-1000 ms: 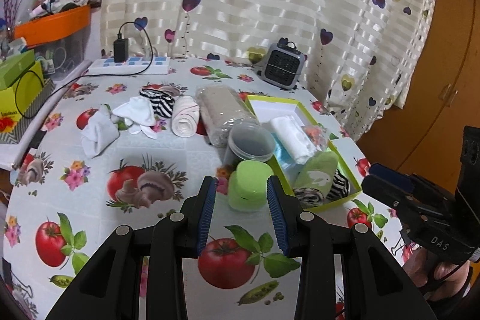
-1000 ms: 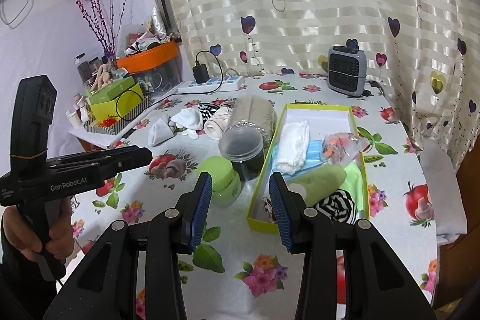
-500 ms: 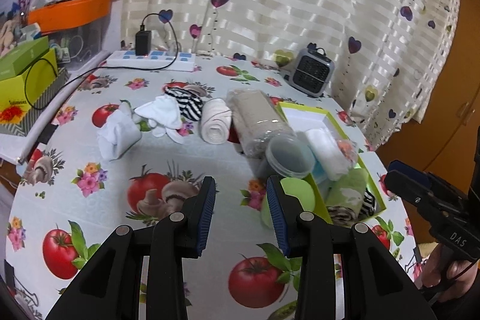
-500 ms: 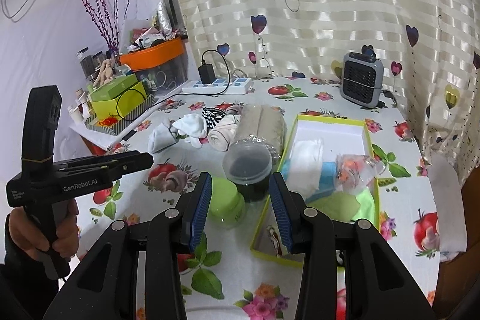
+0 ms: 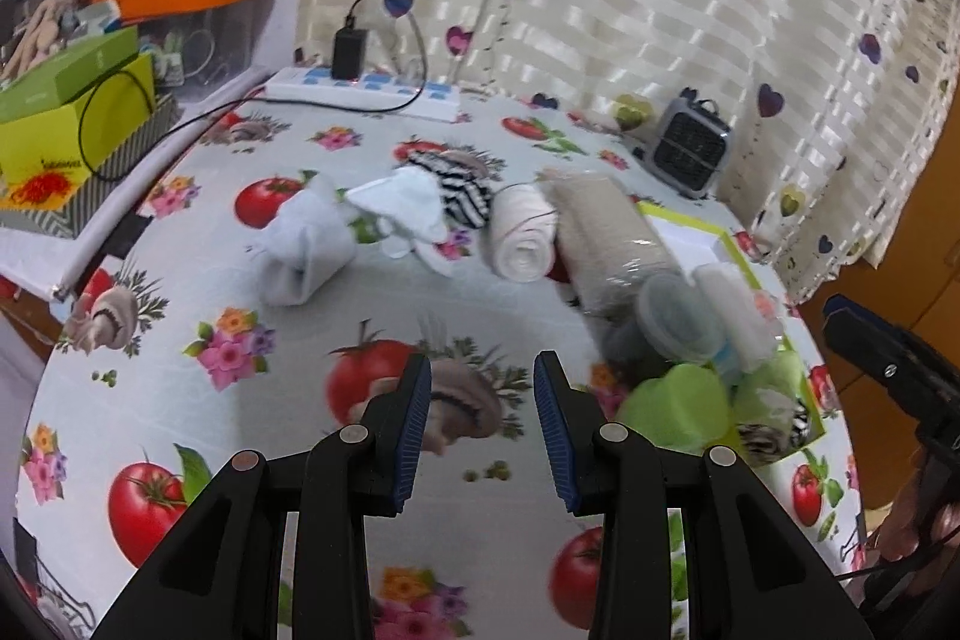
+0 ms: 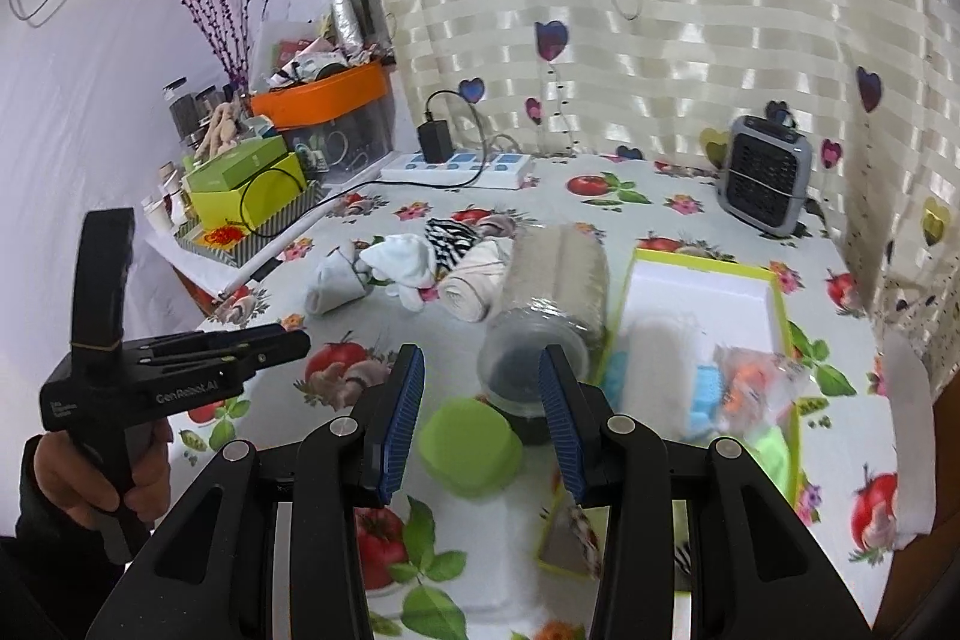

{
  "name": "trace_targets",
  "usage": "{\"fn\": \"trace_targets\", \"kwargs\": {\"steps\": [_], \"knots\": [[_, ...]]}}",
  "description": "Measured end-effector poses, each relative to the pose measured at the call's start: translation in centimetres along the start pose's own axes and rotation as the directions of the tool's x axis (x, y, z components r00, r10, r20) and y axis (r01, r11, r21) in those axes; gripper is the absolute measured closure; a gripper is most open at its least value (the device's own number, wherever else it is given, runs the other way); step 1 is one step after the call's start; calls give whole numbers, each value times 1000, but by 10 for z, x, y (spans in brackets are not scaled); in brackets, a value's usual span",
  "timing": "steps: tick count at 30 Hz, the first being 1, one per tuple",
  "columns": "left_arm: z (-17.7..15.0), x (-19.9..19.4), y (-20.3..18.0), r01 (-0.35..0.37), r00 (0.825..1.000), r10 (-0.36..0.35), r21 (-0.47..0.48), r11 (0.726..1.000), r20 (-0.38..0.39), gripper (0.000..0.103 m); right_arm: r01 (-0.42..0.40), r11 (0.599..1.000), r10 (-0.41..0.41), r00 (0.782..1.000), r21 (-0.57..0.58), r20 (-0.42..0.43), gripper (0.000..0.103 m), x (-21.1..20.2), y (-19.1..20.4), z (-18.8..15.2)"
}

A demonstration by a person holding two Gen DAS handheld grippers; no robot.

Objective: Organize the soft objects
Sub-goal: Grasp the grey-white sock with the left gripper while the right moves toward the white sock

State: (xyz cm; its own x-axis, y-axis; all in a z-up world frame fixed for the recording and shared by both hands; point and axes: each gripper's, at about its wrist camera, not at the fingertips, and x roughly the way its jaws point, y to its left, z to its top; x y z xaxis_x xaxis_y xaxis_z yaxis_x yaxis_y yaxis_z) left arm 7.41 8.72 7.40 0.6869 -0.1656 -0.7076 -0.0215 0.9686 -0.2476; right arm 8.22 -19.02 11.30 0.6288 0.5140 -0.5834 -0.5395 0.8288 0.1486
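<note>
Left gripper [image 5: 483,424] fingers apart, empty, over bare bench [image 5: 336,316]. Right gripper [image 6: 480,421] fingers apart, empty. Rolled socks [image 5: 360,226] mid-bench; green-rimmed box [image 6: 774,292] near right edge.

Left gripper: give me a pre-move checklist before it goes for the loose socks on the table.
1. Left gripper empty, fingers apart: ok.
2. White rolled sock lying free on the tablecloth, nothing on top: ok.
3. Path ahead of the left gripper free of obstacles: ok, only bare tablecloth.
4. Right gripper empty and away from the socks: ok, it hangs over the green lid.
5. Room left in the yellow-green box: ok, its far end shows bare white.
6. Striped sock separate from the white cloth: cannot tell, they overlap.
</note>
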Motion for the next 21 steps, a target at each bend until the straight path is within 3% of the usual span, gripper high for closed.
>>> {"fn": "trace_targets", "kwargs": {"steps": [12, 21], "knots": [[29, 21, 64, -87, 996, 87, -105, 991, -2, 68, -66, 995, 63, 997, -77, -41, 62, 37, 29, 29], [61, 59, 93, -145, 989, 145, -124, 982, -6, 59, -71, 991, 62, 995, -114, -81, 62, 60, 38, 40]]}}
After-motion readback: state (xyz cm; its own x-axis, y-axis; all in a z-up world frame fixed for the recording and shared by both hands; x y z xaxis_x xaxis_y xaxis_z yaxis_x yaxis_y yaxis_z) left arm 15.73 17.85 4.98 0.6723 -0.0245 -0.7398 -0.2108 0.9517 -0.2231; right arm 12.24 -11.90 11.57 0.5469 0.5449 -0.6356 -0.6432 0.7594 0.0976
